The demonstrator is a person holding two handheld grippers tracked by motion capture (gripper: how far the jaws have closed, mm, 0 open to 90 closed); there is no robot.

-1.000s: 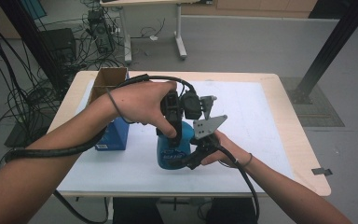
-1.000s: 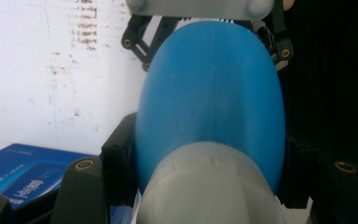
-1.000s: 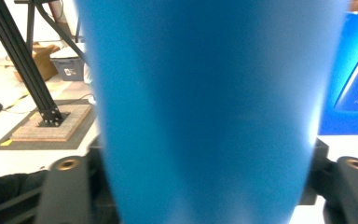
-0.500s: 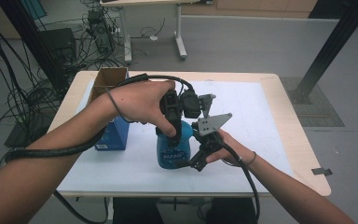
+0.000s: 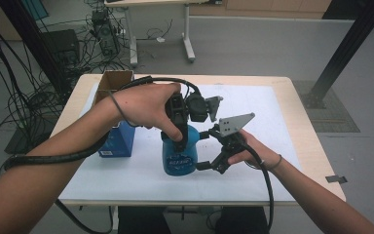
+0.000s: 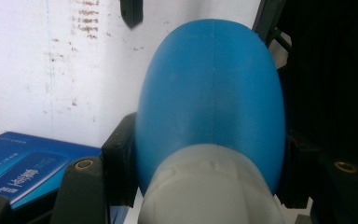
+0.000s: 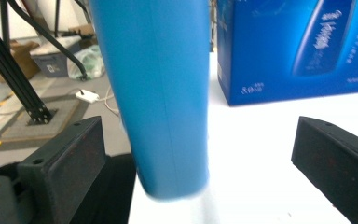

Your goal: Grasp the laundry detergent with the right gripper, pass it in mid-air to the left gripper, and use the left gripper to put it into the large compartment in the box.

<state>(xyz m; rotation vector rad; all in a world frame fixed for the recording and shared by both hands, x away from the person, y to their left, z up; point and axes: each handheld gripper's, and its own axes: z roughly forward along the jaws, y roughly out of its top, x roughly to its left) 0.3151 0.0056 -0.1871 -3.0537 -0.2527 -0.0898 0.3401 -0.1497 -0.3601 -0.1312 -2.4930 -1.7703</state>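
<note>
**High view: blue bottle gripped from above, right fingers spread off its side**

High view shows a blue bottle [image 5: 179, 152] standing upright on the white sheet [image 5: 272, 112] that covers the worktop [image 5: 299, 105], near the front middle. The left gripper [image 5: 181, 127] comes down on the bottle from above, held in the person's left hand [image 5: 143, 105], and its fingers pinch the top of the bottle. In the left gripper view the two black fingers [image 6: 119, 156] press against either side of the blue shoulder [image 6: 209, 98], just above a whitish cap or collar [image 6: 212, 186] that sits low in the frame.

The right gripper [image 5: 209, 148] lies level at the bottle's right side, held in the right hand [image 5: 253, 151]. Its fingers have just been opening and now stand spread wide. In the right gripper view the bottle's blue wall [image 7: 154, 93] stands between the two black fingers [image 7: 67, 154], closer to the one at the picture's left, and neither pad presses on it; the bottle's foot is blurred there.

A blue carton [image 5: 119, 139] with white print stands on the worktop just to the left of the bottle, and an open brown cardboard box [image 5: 113, 80] sits behind it at the far left corner. Cables [image 5: 39, 158] trail from both grippers along the forearms.
</note>
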